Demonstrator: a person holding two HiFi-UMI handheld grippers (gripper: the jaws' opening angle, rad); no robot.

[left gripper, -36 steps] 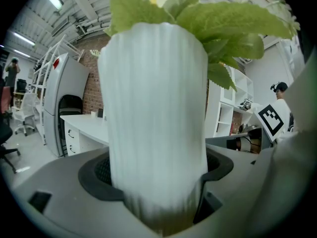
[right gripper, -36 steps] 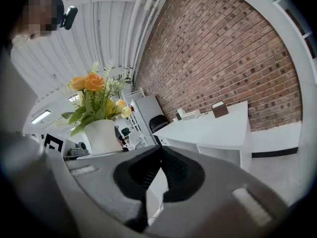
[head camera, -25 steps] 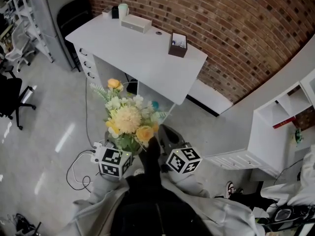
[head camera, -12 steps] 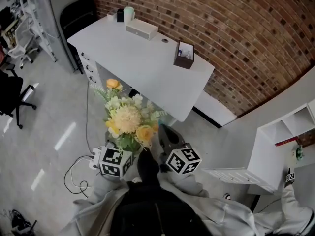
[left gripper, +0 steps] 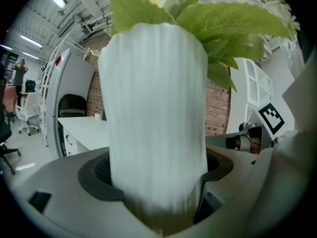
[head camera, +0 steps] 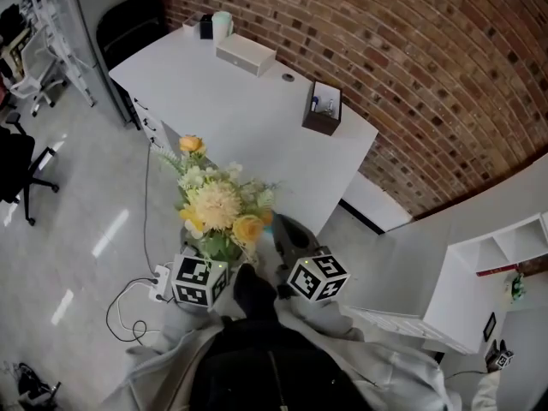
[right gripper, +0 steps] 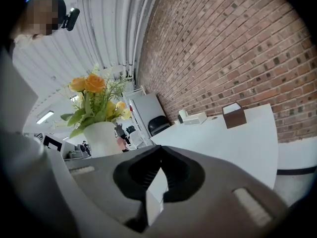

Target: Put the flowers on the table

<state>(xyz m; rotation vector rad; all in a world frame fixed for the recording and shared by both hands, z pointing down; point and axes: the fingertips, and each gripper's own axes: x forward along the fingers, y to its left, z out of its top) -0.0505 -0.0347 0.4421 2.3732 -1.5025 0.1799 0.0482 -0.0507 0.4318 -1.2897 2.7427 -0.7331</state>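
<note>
The flowers [head camera: 218, 208], a yellow and white bunch with green leaves, stand in a white ribbed vase [left gripper: 157, 113]. My left gripper [head camera: 201, 272] is shut on that vase and holds it upright over the floor, just short of the white table's [head camera: 231, 118] near edge. In the left gripper view the vase fills the space between the jaws. My right gripper [head camera: 284, 232] is beside the flowers on the right, shut with nothing in it [right gripper: 157, 180]. The vase [right gripper: 103, 137] and flowers also show at the left of the right gripper view.
On the table stand a brown box [head camera: 324, 110], a flat white box [head camera: 246, 56] and a pale cup [head camera: 223, 24]. A brick wall [head camera: 428, 75] runs behind it. A power strip with cables [head camera: 158, 281] lies on the floor, a black chair [head camera: 128, 24] is far left, white shelves [head camera: 479, 289] right.
The person has stepped closer to the table, so its near edge now lies right by the flowers. Both grippers keep the same hold and the same places before the body.
</note>
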